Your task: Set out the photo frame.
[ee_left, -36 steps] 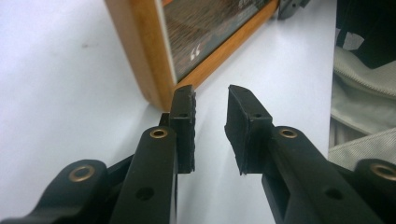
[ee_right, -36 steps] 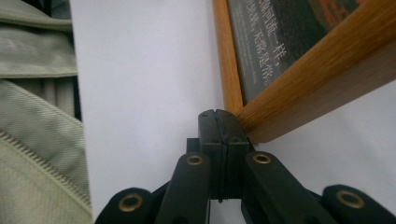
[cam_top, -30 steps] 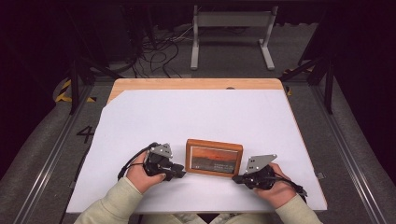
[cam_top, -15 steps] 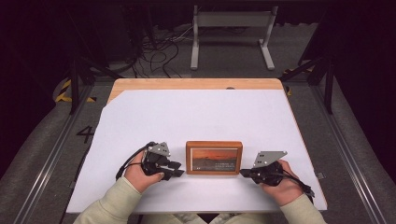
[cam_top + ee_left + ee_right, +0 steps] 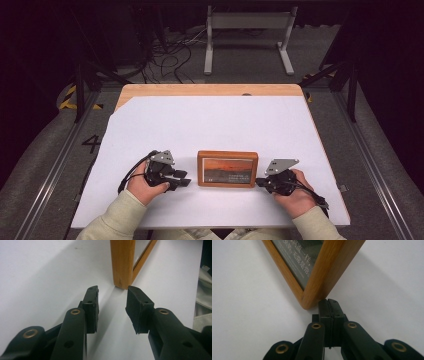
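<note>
While both hands rest near the desk's near edge, the wooden picture frame (image 5: 227, 169) lies flat between them on the white desk (image 5: 215, 125), roughly midway along that edge.

Item: frame, oblong, long axis running parallel to the near edge, one short end toward each hand.

Left tool (image 5: 183, 179): just beside the frame's left short end, apart from it. Its jaws stand apart, have just been opening, and hold nothing; in the left gripper view (image 5: 112, 298) the frame's corner (image 5: 122, 263) lies straight ahead of the gap.

Right tool (image 5: 260, 182): at the frame's near right corner. Its jaws are pressed together on nothing; in the right gripper view (image 5: 329, 302) the tips sit at the corner (image 5: 317, 287), touching or nearly so.

Judgement: the left tool seems readier to grasp, with the short end directly ahead of its spread jaws; the right tool seems placed to brace or nudge.
</note>
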A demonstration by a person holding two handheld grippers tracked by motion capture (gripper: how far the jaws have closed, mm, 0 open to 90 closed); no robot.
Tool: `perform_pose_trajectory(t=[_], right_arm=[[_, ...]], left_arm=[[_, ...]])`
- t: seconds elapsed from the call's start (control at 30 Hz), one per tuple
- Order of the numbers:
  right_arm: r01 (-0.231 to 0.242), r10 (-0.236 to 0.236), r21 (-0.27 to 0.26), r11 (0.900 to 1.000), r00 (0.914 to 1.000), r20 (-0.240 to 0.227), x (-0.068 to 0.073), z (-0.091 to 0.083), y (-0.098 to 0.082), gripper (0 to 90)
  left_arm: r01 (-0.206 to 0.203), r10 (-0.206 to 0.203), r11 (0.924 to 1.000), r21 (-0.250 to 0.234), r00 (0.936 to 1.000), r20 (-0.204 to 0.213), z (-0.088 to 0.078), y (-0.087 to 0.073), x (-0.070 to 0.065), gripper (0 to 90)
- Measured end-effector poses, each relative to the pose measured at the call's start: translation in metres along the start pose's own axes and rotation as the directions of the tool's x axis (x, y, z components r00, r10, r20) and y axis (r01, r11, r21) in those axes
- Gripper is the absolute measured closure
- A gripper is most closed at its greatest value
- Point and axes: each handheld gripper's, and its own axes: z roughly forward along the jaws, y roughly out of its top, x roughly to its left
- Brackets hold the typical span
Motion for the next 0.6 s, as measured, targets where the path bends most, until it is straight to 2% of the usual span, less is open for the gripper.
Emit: perform_pose_trajectory(t=[0.2, 0.37, 0.47, 0.57, 0.6], right_arm=[[0.018, -0.018, -0.003, 1.000, 0.9998, 0.003, 0.003, 0.010, 0.011, 90.0], [0.008, -0.008, -0.031, 0.999, 1.0000, -0.004, 0.001, 0.002, 0.010, 90.0], [0.015, -0.015, 0.004, 1.000, 0.9980, -0.062, 0.004, -0.005, 0.008, 90.0], [0.033, -0.033, 0.000, 0.999, 0.9867, -0.159, 0.013, -0.002, 0.011, 90.0], [0.033, -0.033, 0.000, 0.999, 0.9867, -0.159, 0.013, -0.002, 0.011, 90.0]], left_arm=[[0.003, -0.003, 1.0000, -0.001, 1.0000, -0.006, -0.002, -0.001, 0.001, 62.3], [0.013, -0.014, 0.9999, -0.011, 0.9998, -0.012, -0.006, -0.005, 0.004, 62.0], [0.023, -0.023, 0.9996, -0.018, 0.9996, -0.015, -0.010, -0.008, 0.005, 62.1], [0.025, -0.025, 0.9995, -0.019, 0.9995, -0.018, -0.011, -0.009, 0.006, 62.2], [0.025, -0.025, 0.9995, -0.019, 0.9995, -0.018, -0.011, -0.009, 0.006, 62.2]])
